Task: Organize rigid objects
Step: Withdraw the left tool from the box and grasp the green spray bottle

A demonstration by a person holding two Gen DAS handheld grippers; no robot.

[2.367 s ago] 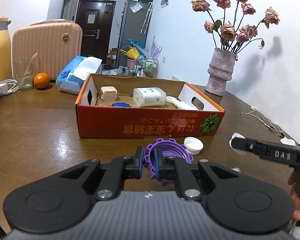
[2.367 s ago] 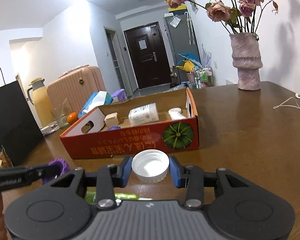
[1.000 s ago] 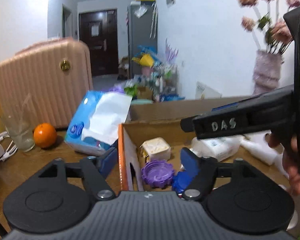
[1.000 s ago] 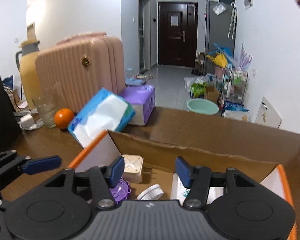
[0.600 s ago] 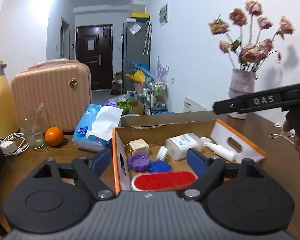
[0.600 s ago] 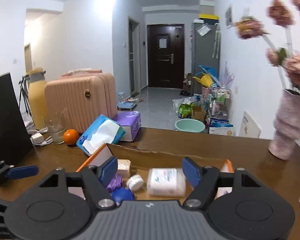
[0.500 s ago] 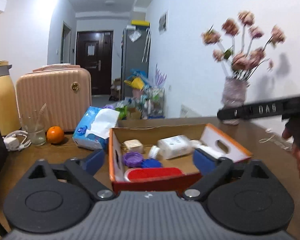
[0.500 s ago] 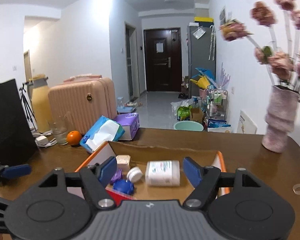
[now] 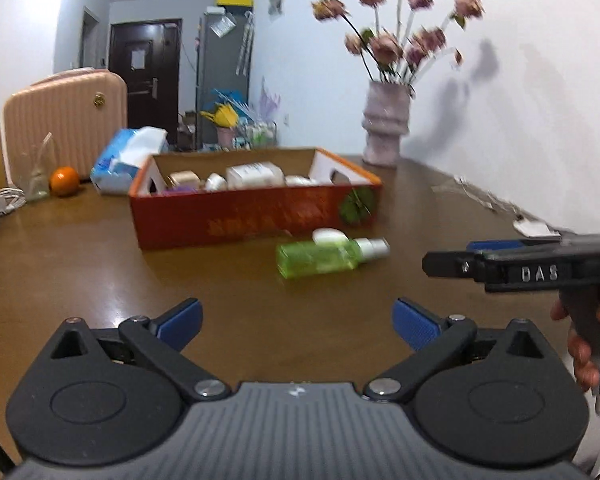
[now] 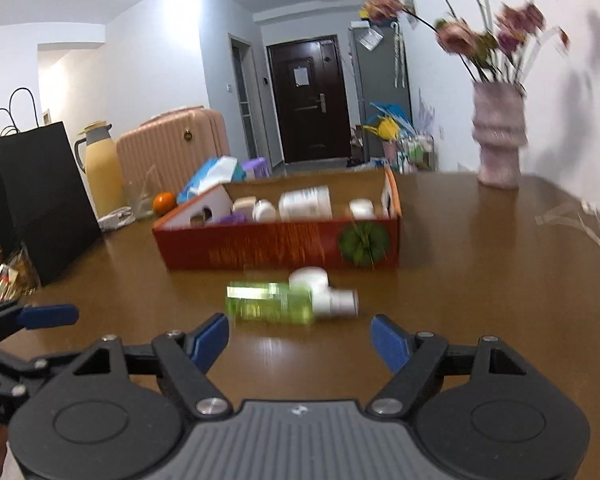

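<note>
A green bottle (image 9: 324,258) with a white cap lies on its side on the brown table, in front of the red cardboard box (image 9: 256,214). It also shows in the right wrist view (image 10: 280,304), with a small white jar (image 10: 310,278) just behind it. The box (image 10: 284,250) holds several white containers and a purple lid. My left gripper (image 9: 298,322) is open and empty, low over the table, short of the bottle. My right gripper (image 10: 300,340) is open and empty, with the bottle just ahead of its fingers.
A vase of dried roses (image 9: 386,128) stands at the back right. A tissue pack (image 9: 128,160), an orange (image 9: 64,182), a glass and a pink suitcase (image 9: 64,120) are at the back left. A black paper bag (image 10: 40,204) stands at the left. Cables (image 10: 584,222) lie at the right.
Both grippers have pulled back from over the box and dropped low to the table. The purple lid and the white cap now lie in the box. The green bottle has come into view.
</note>
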